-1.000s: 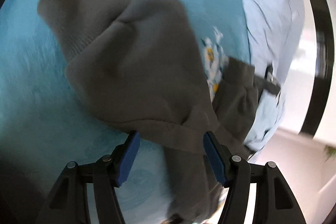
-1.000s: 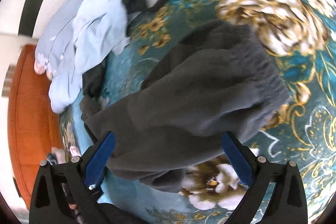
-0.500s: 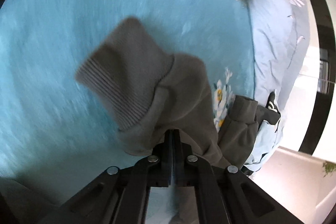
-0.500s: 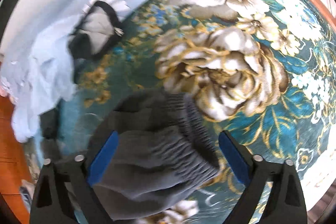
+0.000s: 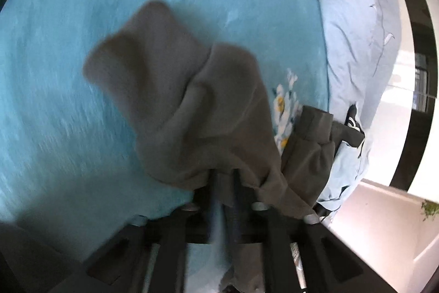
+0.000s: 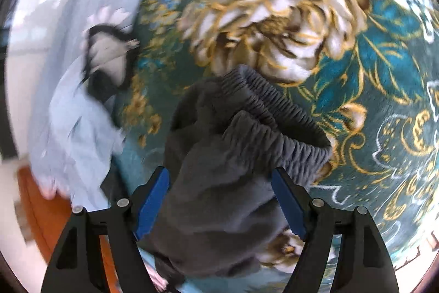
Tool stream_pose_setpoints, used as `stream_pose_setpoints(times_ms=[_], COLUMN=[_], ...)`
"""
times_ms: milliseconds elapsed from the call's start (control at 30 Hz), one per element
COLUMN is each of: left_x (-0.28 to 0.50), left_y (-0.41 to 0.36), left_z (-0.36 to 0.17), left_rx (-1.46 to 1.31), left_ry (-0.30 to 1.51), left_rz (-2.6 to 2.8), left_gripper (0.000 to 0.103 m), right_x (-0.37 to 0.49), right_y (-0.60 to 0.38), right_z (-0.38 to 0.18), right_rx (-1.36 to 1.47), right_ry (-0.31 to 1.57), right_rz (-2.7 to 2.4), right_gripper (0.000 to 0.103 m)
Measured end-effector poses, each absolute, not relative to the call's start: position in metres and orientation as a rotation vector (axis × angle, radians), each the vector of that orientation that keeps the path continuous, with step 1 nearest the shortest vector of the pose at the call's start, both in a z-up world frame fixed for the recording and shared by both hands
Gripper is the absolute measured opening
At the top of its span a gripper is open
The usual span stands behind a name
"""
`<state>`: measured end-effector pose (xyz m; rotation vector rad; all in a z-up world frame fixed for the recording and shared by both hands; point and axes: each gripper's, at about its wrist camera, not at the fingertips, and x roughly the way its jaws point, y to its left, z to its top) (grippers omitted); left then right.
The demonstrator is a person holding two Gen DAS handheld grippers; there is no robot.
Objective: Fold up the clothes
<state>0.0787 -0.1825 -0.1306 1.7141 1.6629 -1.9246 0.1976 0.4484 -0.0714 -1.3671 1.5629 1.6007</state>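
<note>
Grey trousers (image 6: 236,169) are seen bunched on a bed, at the centre of both views. The left gripper (image 5: 223,191) is draped in the grey cloth; its jaws are opening, with a fold between them, though whether it is pinched cannot be told. The right gripper (image 6: 219,202) straddles the cloth below the elastic waistband (image 6: 285,114), its jaws closing but not yet pressing. The fold could be dropped as the left jaws part. A teal floral blanket (image 6: 384,59) covers the bed; pale blue clothes (image 6: 79,128) lie at nine o'clock in the right view, with a white floor (image 5: 384,224) at four o'clock in the left view.
</note>
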Motion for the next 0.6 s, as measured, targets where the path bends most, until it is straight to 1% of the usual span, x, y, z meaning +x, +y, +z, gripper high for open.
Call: stream_pose_setpoints(times_ms=[33,67,100,133,267,333,433,467,500,533,567,600], left_x=[0.080,0.080,0.078,0.076,0.068,0.065,0.064,0.065,0.066,0.067,0.067,0.069], left_y=[-0.181,-0.181,-0.179,-0.178,-0.159,-0.151,-0.155,-0.160,-0.163,-0.167,-0.169,-0.172], left_z=[-0.130,-0.130,-0.131,-0.132,-0.140,-0.146,-0.152,-0.154,-0.155,-0.156,-0.157,-0.159], left_rx=[1.685,1.655,1.653,1.655,1.802,1.847,1.791,1.757,1.741,1.729,1.721,1.715], left_ry=[1.682,1.704,1.703,1.699,1.622,1.637,1.705,1.750,1.778,1.802,1.829,1.864], left_rz=[-1.938,-1.941,-1.933,-1.924,-1.870,-1.831,-1.766,-1.737,-1.719,-1.703,-1.690,-1.676], left_gripper=[0.049,0.050,0.054,0.056,0.057,0.057,0.057,0.057,0.055,0.054,0.052,0.037], right_x=[0.194,0.189,0.185,0.178,0.156,0.157,0.158,0.158,0.159,0.161,0.163,0.165], right_y=[0.450,0.451,0.452,0.453,0.448,0.447,0.446,0.446,0.445,0.444,0.443,0.443], right_z=[-0.076,-0.081,-0.085,-0.089,-0.094,-0.095,-0.095,-0.094,-0.093,-0.090,-0.089,-0.087], right_rx=[-1.356,-1.353,-1.352,-1.388,-1.513,-1.517,-1.526,-1.530,-1.534,-1.536,-1.535,-1.533], right_ry=[1.556,1.542,1.528,1.498,1.368,1.356,1.329,1.314,1.299,1.292,1.290,1.289], right_rz=[1.556,1.522,1.488,1.475,1.454,1.446,1.431,1.425,1.418,1.426,1.443,1.460], right_gripper=[0.078,0.079,0.081,0.081,0.082,0.081,0.071,0.064,0.058,0.056,0.051,0.047])
